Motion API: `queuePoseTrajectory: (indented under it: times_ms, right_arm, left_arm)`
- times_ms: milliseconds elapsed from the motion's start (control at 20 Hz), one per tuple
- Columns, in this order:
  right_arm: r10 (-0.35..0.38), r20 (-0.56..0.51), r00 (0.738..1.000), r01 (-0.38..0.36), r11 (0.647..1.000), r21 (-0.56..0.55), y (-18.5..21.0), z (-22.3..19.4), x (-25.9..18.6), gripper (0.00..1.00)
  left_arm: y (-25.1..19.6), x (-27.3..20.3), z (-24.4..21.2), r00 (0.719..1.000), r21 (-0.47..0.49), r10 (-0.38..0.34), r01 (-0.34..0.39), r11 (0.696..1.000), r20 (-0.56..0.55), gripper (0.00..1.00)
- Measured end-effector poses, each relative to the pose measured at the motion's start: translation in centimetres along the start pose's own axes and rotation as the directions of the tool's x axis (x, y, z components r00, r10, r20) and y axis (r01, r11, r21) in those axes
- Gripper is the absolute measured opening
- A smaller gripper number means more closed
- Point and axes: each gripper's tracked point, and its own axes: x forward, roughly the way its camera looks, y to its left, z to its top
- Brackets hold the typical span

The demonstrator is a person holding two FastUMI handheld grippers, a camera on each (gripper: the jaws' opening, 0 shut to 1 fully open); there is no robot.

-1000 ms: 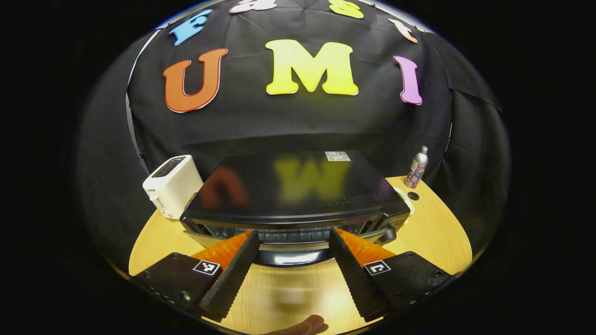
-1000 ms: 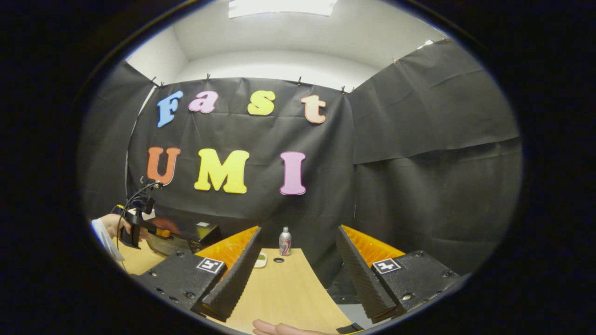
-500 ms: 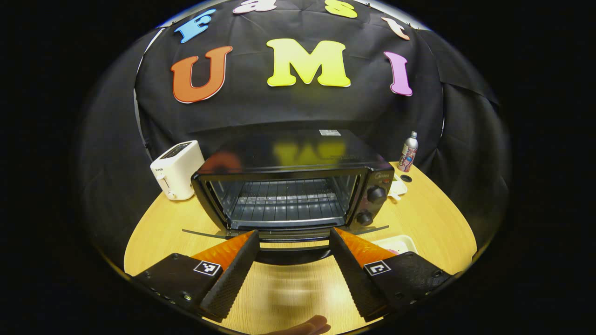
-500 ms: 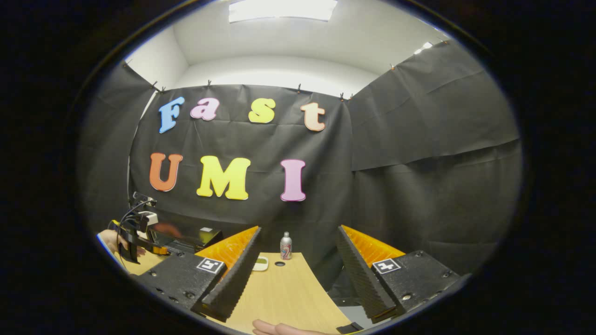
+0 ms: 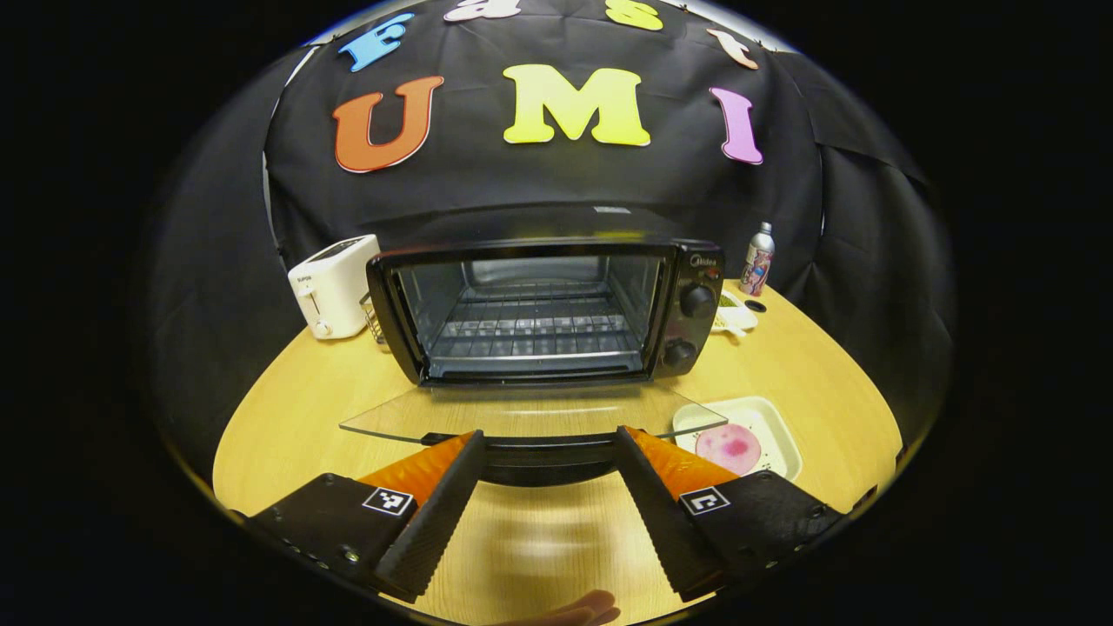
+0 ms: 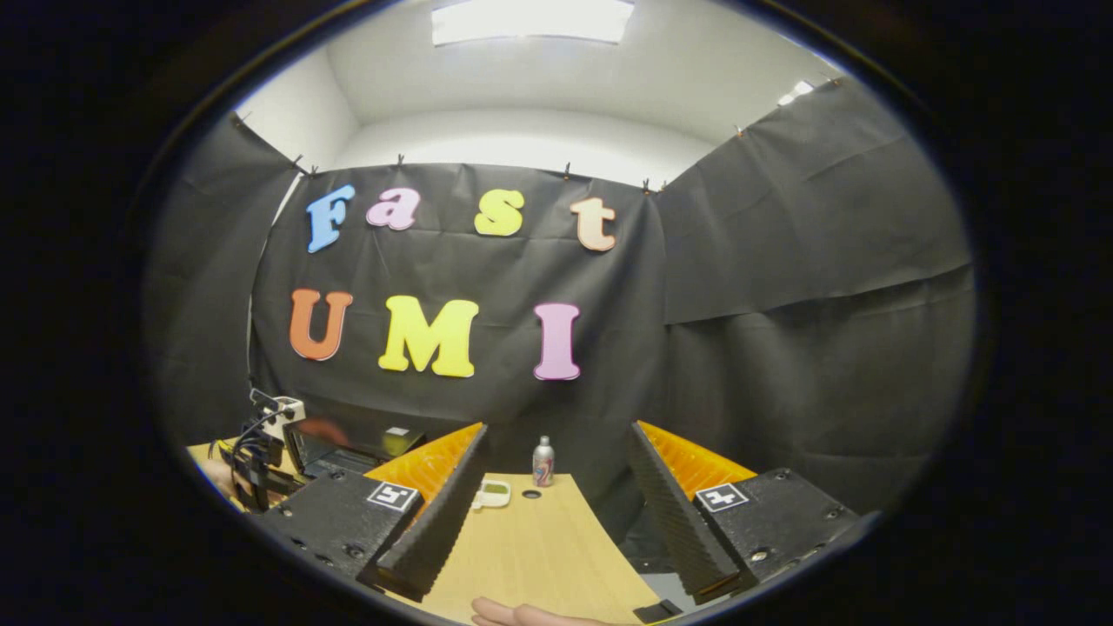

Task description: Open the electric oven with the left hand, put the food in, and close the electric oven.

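Observation:
The black electric oven stands open on the wooden table, its wire rack bare. Its glass door lies folded down almost flat. The door's dark handle runs across between the spread fingers of my left gripper, which is open. A pink round piece of food lies in a white tray right of the door. My right gripper is open with nothing in it, above the table's right part. In the right gripper view, the left gripper and oven sit far left.
A white toaster stands left of the oven. A metal bottle and a small white dish are at the back right; the bottle and dish lie ahead of my right gripper. A hand's fingertips show below it.
The oven door has swung down from barely ajar to almost flat, and my left gripper has come down and back with its handle. The tray with food came into sight. My right gripper hardly moved.

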Motion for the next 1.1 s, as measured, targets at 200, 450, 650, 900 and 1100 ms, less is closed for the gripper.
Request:
queuePoseTrajectory:
  times_ms: [200,450,650,900,1100]
  right_arm:
    - [-0.002,-0.005,1.000,0.002,1.000,0.000,0.1,-0.2,-0.2,1.00]
    - [-0.003,0.001,1.000,0.003,1.000,-0.001,0.4,-0.3,-0.4,1.00]
    - [0.010,-0.006,1.000,-0.010,1.000,-0.017,1.3,-0.6,-0.3,1.00]
    - [0.032,-0.038,0.999,-0.033,0.999,-0.038,2.6,-1.5,0.4,1.00]
    - [0.018,-0.096,0.995,-0.024,0.997,-0.068,3.0,-2.9,1.7,1.00]
  left_arm:
    - [-0.2,0.2,-2.1,1.000,0.044,0.001,-0.001,0.999,0.004,0.95]
    - [0.0,1.2,-4.9,0.999,0.015,-0.004,0.005,1.000,-0.051,0.95]
    - [0.4,2.1,-6.0,0.999,-0.027,-0.011,0.010,1.000,-0.048,0.95]
    - [0.5,1.9,-6.0,1.000,-0.022,-0.016,0.015,1.000,-0.026,0.95]
    - [1.0,1.0,-5.0,1.000,-0.058,-0.020,0.021,0.998,0.010,0.95]
